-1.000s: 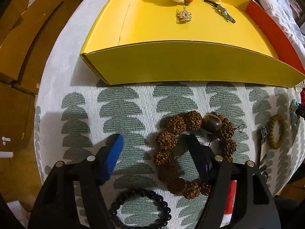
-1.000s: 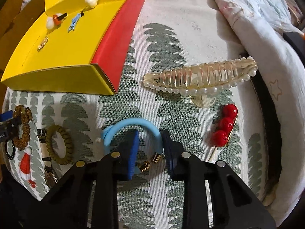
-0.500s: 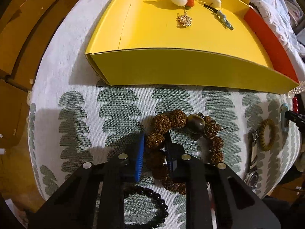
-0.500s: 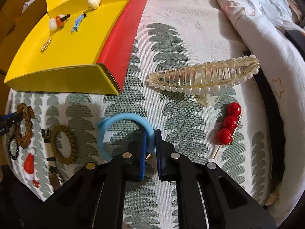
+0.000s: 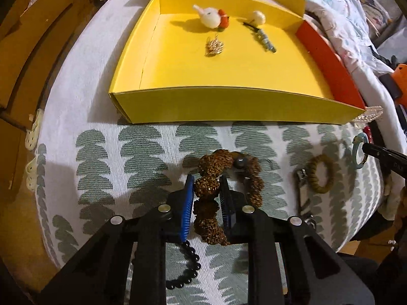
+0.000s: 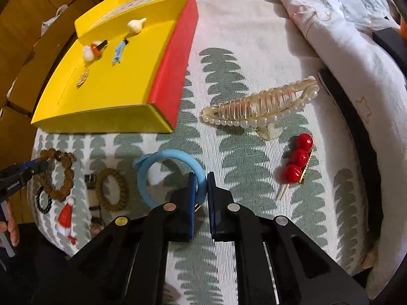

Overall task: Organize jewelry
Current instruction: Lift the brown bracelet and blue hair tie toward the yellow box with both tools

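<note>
Left wrist view: the left tool point(image 5: 205, 190) is clamped on a brown seed-bead bracelet point(image 5: 223, 178), one bead pinched between its blue pads while the rest of the loop hangs bunched over the patterned cloth point(image 5: 142, 157). A black bead bracelet point(image 5: 188, 267) lies under the tool, and an olive hair tie point(image 5: 321, 174) lies to the right. Beyond them stands a yellow box point(image 5: 229, 109) holding a few small trinkets.

Right wrist view: the right tool point(image 6: 201, 188) is clamped on a light blue bangle point(image 6: 173, 156). To its right lie a pearl hair claw point(image 6: 262, 109) and a red berry hairpin point(image 6: 299, 161).
</note>
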Demonstrator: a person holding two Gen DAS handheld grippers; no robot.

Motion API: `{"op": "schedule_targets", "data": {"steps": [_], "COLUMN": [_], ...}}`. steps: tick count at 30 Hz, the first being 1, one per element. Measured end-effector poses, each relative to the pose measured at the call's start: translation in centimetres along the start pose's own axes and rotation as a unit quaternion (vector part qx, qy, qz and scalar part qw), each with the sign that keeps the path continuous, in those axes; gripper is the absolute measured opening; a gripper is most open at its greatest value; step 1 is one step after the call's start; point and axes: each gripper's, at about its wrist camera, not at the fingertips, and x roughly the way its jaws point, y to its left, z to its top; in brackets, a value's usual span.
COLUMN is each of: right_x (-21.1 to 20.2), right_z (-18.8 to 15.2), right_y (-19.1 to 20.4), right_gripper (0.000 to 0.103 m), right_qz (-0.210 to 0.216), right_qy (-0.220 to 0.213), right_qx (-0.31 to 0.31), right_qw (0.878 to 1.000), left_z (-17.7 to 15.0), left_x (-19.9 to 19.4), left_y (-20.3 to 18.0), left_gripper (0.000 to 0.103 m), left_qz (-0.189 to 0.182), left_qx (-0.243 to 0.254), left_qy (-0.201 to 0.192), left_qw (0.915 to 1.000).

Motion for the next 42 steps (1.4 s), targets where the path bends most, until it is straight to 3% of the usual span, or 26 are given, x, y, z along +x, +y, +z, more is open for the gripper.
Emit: {"op": "schedule_targets", "data": {"steps": [8, 20, 25, 30, 34, 42], "right_x": [-4.6, -7.2, -5.5, -1.2, 0.2, 1.0], "right_z": [-0.3, -0.1, -0.1, -0.8, -1.0, -1.7], "right_y": [-0.9, 1.1, 1.0, 2.0, 2.0, 1.7], "right_gripper": [0.009, 0.003, 0.003, 0.013, 0.014, 0.015], "right_qz": [0.049, 0.094, 0.065, 0.018, -0.02, -0.05], "right_qy": [-0.046, -0.07, -0.047, 0.026, 0.043, 0.069], "right_qx": [0.001, -0.018, -0.018, -0.05, -0.052, -0.061], "right_qw": [0.998, 0.993, 0.997, 0.998, 0.997, 0.995], "left_z": [0.2, 0.6, 0.7, 0.6, 0.6, 0.6], "left_x": [-2.1, -4.9, -4.6, -4.2, -4.3, -4.4], "left_y": [-0.9, -2.3, -2.4, -2.6, -2.6, -2.5], "left_gripper": [0.02, 0.02, 0.02, 0.02, 0.02, 0.02], "left_qz": [-0.02, -0.04, -0.039, -0.037, -0.037, -0.038], "left_qx": [0.009, 0.006, 0.006, 0.007, 0.008, 0.008], "left_qy": [-0.021, -0.057, -0.051, -0.047, -0.049, -0.048], "left_qw": [0.9995, 0.9975, 0.9979, 0.9982, 0.9981, 0.9981]}}
